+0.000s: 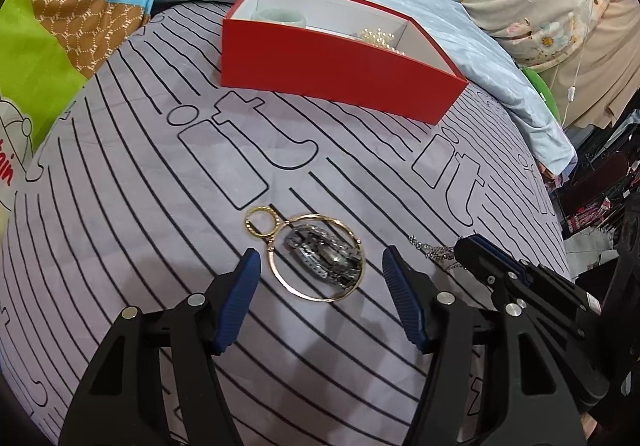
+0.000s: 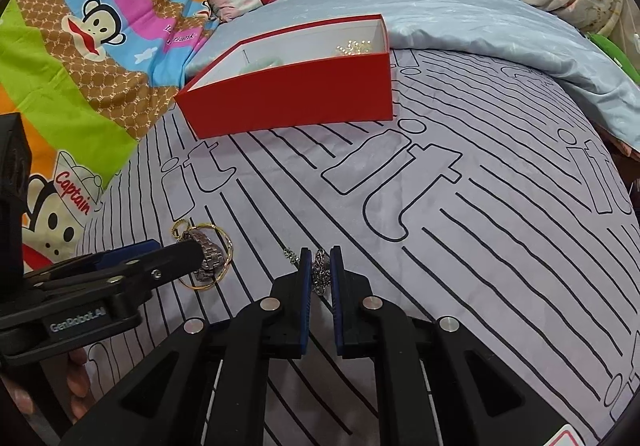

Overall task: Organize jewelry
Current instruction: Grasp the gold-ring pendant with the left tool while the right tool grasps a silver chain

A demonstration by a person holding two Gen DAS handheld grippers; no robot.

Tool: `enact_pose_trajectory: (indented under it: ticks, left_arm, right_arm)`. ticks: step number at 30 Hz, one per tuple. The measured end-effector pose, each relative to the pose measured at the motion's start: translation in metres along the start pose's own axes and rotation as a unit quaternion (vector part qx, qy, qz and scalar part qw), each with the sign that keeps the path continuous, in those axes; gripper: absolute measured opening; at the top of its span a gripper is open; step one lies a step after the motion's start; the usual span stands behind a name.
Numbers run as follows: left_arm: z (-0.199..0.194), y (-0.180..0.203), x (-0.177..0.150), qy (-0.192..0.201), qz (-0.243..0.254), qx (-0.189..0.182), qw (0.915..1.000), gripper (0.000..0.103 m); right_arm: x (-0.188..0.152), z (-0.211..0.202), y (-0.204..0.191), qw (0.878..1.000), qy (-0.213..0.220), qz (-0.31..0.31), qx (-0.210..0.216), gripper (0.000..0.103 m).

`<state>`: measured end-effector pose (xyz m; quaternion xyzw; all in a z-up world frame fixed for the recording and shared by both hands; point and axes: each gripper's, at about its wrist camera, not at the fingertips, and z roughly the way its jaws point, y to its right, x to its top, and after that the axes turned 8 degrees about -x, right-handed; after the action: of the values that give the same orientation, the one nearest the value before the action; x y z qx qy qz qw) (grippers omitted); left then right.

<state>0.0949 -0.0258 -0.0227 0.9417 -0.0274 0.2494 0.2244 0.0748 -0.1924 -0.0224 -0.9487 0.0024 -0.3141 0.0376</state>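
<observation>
My left gripper (image 1: 320, 262) stands open over the striped sheet, its blue pads on either side of a thin gold bangle (image 1: 276, 278) that rings a silver watch (image 1: 324, 258). The pads touch neither. A small gold ring (image 1: 262, 222) lies against the bangle's far edge. My right gripper (image 2: 320, 258) is shut on a silver chain (image 2: 319, 278), which bunches between the pads and trails left onto the sheet. Behind them the red box (image 1: 332, 66) sits open, holding a pale jade bangle (image 1: 280, 16) and a pearl piece (image 1: 378, 36).
Everything lies on a bed with a grey striped sheet (image 2: 440, 206). A light blue quilt (image 2: 460, 18) is bunched behind and right of the box, and a cartoon-print blanket (image 2: 80, 46) covers the left. The bed's edge drops off at the right (image 1: 568, 246).
</observation>
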Motion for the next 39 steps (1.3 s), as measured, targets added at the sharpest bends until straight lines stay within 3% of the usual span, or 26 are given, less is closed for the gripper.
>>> enact_pose_trajectory:
  ticks: [7,9,27,33,39]
  left_arm:
    - [0.011,0.002,0.004,0.000,-0.025,0.008,0.9996,0.057]
    - [0.010,0.002,0.005,0.003,-0.036,0.015,0.9992,0.047]
    - [0.019,0.011,0.002,-0.011,-0.019,0.030,0.9993,0.045]
    - [0.020,0.005,0.004,-0.007,-0.027,0.029,0.9992,0.022]
    - [0.022,0.008,0.004,-0.008,-0.013,0.027,0.9995,0.018]
  right_arm:
    - [0.000,-0.003,0.008,1.000,0.002,0.009,0.003,0.008]
    - [0.000,-0.003,0.009,1.000,0.003,0.010,0.004,0.008]
    - [-0.002,-0.002,0.016,1.000,0.002,0.018,0.009,0.008]
    - [-0.004,-0.001,0.015,1.000,0.002,0.020,0.013,0.008]
    - [-0.004,-0.001,0.014,1.000,0.001,0.021,0.014,0.008]
